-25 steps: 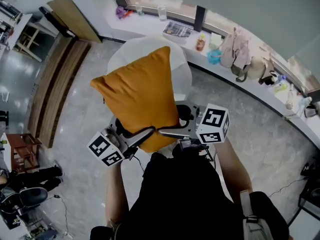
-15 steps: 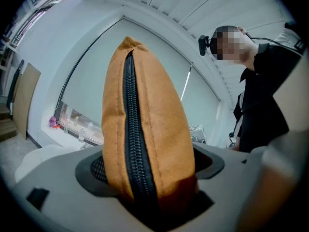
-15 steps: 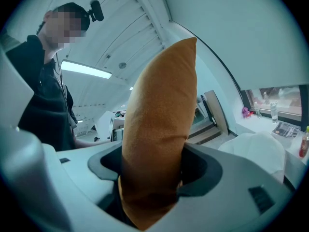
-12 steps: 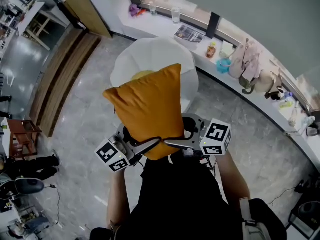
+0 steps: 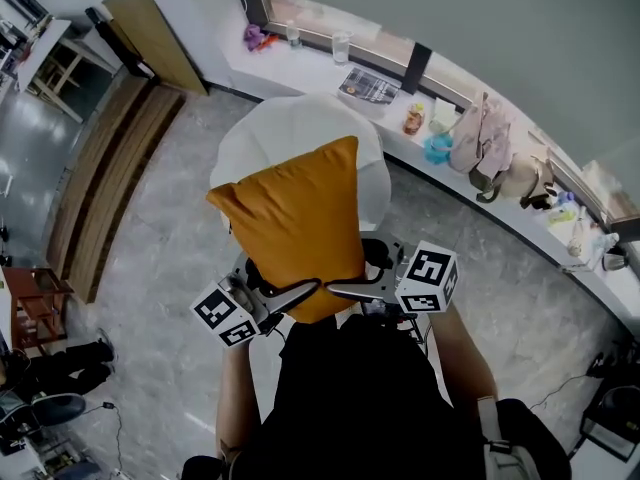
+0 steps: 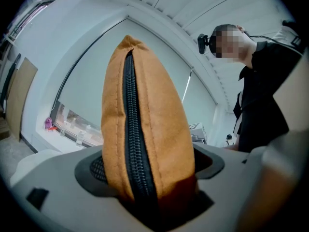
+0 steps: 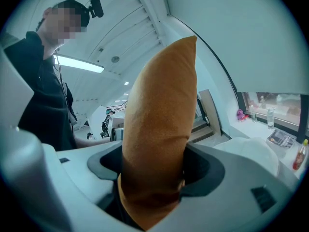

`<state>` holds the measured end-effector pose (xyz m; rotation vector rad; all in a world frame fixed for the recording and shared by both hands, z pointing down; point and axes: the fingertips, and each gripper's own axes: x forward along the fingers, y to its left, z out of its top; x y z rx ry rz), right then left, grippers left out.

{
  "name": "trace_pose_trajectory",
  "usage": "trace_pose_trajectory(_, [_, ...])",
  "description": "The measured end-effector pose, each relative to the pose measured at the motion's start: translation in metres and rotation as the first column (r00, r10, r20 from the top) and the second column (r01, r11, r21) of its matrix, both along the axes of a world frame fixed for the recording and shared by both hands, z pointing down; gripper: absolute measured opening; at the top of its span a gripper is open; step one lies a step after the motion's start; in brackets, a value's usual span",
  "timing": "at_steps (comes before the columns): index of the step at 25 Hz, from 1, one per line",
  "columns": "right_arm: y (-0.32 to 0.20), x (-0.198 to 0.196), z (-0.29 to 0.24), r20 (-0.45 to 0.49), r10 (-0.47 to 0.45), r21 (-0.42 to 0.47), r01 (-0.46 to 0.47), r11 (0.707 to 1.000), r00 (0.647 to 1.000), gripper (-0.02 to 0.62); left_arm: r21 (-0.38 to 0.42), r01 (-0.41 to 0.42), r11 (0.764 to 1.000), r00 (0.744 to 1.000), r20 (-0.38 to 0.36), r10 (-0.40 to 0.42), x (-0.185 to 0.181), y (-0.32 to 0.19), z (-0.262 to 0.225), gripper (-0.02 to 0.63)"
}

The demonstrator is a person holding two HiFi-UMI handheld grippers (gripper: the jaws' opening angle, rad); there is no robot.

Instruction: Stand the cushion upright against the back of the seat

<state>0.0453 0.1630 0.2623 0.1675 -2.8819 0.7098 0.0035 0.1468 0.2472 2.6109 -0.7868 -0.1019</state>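
An orange cushion [image 5: 295, 218] is held upright in the air in front of me, over the near part of a white rounded seat [image 5: 290, 128]. My left gripper [image 5: 290, 296] is shut on the cushion's lower left edge. The left gripper view shows the black zipper seam of the cushion [image 6: 145, 144] squeezed between the jaws of the left gripper [image 6: 149, 180]. My right gripper [image 5: 350, 290] is shut on the lower right edge. In the right gripper view the cushion [image 7: 159, 129] rises from between the jaws of the right gripper [image 7: 154, 180], with the seat [image 7: 251, 153] to the right.
Behind the seat a curved white counter [image 5: 500, 208] runs along the window with bottles, a magazine [image 5: 365, 86] and bags [image 5: 485, 153]. A wooden panel [image 5: 150, 33] stands at the far left. A red stool [image 5: 35, 303] is on the marble floor at the left.
Both grippers have carried the cushion forward toward the white seat and slightly down. Their hold on its lower edge is unchanged.
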Motion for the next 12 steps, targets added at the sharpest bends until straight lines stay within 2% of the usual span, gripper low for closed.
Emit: trace_pose_trajectory(12, [-0.083, -0.082, -0.002, -0.04, 0.073, -0.005, -0.073, 0.997, 0.997, 0.354, 0.013, -0.077, 0.997, 0.997, -0.025, 0.077, -0.082, -0.084, -0.004, 0.443])
